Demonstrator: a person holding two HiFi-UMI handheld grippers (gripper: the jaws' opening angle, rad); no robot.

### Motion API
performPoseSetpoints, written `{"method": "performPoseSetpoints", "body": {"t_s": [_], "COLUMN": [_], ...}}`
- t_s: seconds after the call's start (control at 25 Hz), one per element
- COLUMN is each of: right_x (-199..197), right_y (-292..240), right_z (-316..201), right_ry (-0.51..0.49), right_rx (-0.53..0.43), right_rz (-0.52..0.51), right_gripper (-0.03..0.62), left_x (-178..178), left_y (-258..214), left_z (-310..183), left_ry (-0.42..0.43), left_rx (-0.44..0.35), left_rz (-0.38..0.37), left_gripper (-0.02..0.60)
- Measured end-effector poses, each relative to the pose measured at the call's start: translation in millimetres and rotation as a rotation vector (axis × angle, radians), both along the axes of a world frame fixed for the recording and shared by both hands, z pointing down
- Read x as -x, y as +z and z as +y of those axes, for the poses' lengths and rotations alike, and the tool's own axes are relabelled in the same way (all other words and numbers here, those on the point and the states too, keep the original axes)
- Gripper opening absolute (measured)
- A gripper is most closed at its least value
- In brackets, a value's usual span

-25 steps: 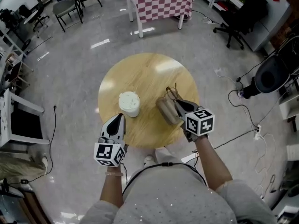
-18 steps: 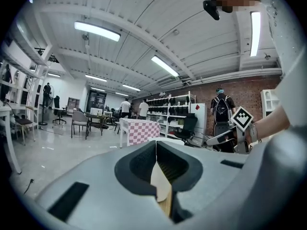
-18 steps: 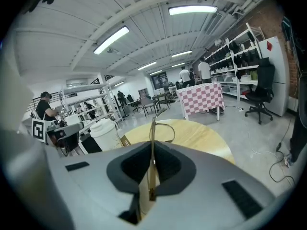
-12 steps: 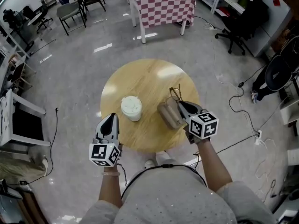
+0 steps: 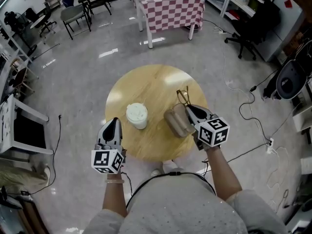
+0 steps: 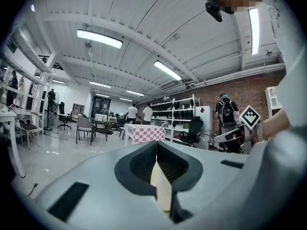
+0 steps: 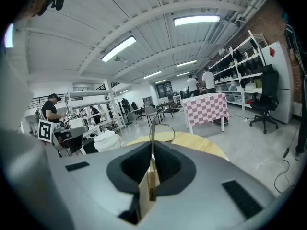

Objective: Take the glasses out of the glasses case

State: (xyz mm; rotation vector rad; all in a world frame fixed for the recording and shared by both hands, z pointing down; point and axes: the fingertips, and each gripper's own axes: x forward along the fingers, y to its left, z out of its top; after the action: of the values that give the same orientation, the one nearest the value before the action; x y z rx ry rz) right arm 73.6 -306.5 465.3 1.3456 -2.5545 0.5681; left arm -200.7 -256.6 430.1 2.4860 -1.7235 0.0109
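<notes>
Thin, dark wire glasses (image 5: 183, 96), pinched at one end between the jaws of the right gripper (image 5: 188, 109), over the right side of the round wooden table (image 5: 146, 82). Tan case (image 5: 175, 122) just left of that gripper. Left gripper (image 5: 113, 123) pressed together, empty, at the table's near edge beside a white tub (image 5: 137, 114).
</notes>
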Motion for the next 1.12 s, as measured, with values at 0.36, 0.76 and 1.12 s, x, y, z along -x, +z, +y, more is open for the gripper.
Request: {"method": "performPoseSetpoints", "body": {"t_s": [0.36, 0.76, 1.12], "right_x": [-2.4, -0.1, 3.8], "right_y": [-15.9, -20.5, -24.6], "right_z": [-5.6, -12.6, -20.3], "right_ry": [-0.002, -0.01, -0.01], "right_rx": [-0.041, -0.063, -0.079], "right_rz": [-0.015, -0.025, -0.044], "right_gripper": [0.018, 0.018, 0.018], "left_x": [3.0, 8.2, 16.7], "left_y": [-10.0, -13.4, -18.1], "left_z": [-6.3, -11.1, -18.1], "left_ry": [-0.017, -0.04, -0.058], "left_rx": [-0.021, -0.037, -0.049], "left_rz": [-0.001, -0.005, -0.013], "left_gripper": [0.006, 0.006, 0.006]}}
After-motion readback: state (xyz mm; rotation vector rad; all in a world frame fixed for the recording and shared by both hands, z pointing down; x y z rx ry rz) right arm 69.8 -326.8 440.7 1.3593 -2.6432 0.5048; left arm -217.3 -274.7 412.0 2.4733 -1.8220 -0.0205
